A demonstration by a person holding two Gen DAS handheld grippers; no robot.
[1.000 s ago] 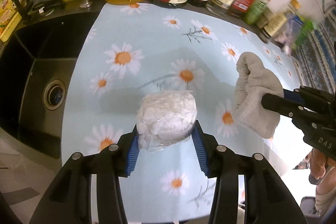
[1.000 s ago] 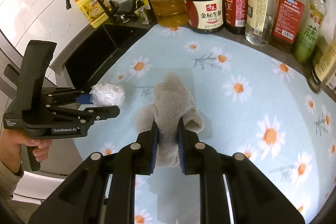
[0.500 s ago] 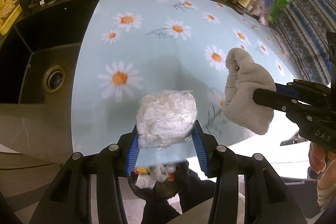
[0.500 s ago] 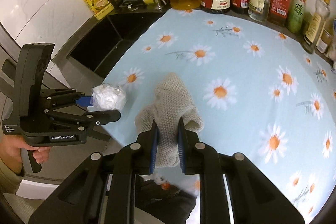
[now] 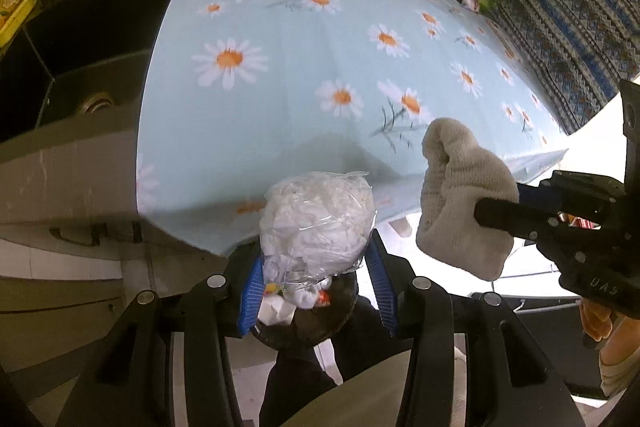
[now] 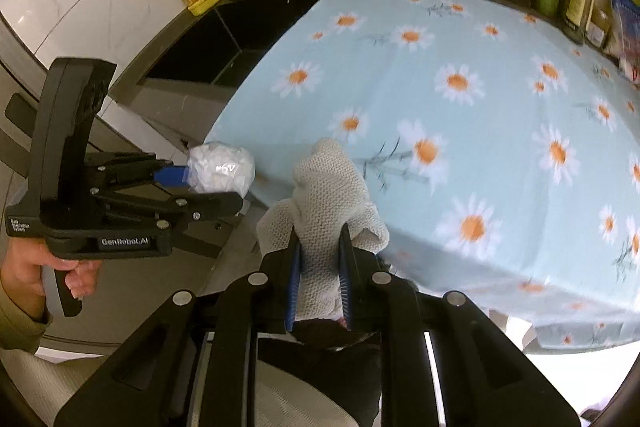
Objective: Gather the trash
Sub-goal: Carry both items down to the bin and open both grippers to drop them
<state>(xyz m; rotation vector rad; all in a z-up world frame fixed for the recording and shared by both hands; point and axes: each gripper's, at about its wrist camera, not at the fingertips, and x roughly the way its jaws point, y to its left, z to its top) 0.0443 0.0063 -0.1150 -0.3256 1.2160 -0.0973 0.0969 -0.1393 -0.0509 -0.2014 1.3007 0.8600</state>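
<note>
The pale-blue daisy-print cloth on the desk [image 5: 304, 107] filled the upper frame. Low centre, the dark round bin [image 5: 308, 323] already held scraps. The left gripper [image 5: 316, 291] clamped a crinkly plastic-wrapped wad of white tissue [image 5: 318, 223] above it; releasing squarely over the opening looked wise. The right gripper [image 6: 320, 283] pinched a soft beige knitted rag [image 6: 326, 195] narrowly.

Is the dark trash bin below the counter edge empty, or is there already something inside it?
Not empty. In the left wrist view the dark round trash bin holds white crumpled scraps and small coloured bits. How full it is cannot be told.
</note>
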